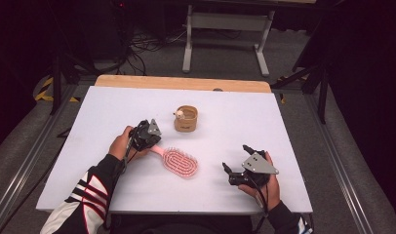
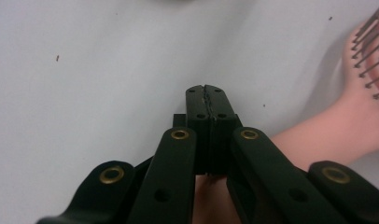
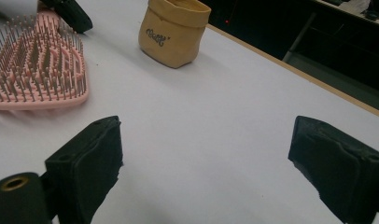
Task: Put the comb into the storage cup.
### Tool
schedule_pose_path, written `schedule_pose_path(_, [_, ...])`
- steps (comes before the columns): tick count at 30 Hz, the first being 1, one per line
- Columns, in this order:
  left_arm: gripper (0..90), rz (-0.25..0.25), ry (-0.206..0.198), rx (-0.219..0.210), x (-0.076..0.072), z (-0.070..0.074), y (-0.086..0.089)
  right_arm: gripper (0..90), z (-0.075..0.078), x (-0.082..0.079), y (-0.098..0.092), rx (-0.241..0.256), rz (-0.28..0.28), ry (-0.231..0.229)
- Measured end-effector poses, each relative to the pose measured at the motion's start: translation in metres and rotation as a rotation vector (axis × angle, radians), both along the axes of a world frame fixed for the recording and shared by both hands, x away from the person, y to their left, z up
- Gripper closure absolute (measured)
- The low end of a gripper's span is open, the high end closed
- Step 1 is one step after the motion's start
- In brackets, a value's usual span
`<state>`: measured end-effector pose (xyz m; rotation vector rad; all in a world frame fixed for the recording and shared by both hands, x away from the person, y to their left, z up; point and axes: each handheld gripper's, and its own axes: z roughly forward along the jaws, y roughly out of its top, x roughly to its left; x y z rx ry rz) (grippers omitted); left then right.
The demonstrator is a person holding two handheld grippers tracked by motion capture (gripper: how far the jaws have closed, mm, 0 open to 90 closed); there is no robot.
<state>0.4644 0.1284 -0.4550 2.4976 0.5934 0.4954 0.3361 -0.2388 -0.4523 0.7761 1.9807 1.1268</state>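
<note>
One pink hairbrush (image 1: 179, 162) lies bristles-up near table (image 1: 284, 126) centre, handle toward left gripper (image 1: 148, 135). Left jaws pressed together, empty, resting just beside handle (handle passes right of jaws in left gripper view). Right gripper (image 1: 237, 163) wide apart, well right of brush. Tan fabric pouch (image 1: 186, 118) stands upright behind brush.

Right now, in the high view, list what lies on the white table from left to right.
Left gripper, at the brush's handle → pink hairbrush, bristles up → right gripper, fingers spread apart. The tan fabric pouch sits farther back, above the brush, so it is left out of the order.
</note>
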Motion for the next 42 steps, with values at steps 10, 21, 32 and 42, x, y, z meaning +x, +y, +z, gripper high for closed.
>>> schedule_pose_path(10, [90.0,0.003,0.021,0.069,-0.025,0.004,0.027,10.1,0.001,0.0,0.0,-0.004,0.002,0.006])
schedule_pose_path(21, [90.0,-0.003,0.054,0.07,-0.056,0.004,0.055,10.9,0.002,0.0,-0.003,0.001,-0.023,-0.007])
schedule_pose_path(32, [90.0,0.003,0.062,0.084,-0.072,0.004,0.067,10.9,0.002,0.0,-0.004,-0.01,-0.026,-0.002])
schedule_pose_path(42, [90.0,0.022,0.073,0.046,-0.086,0.002,0.088,10.7,0.002,0.001,-0.005,-0.009,-0.028,-0.001])
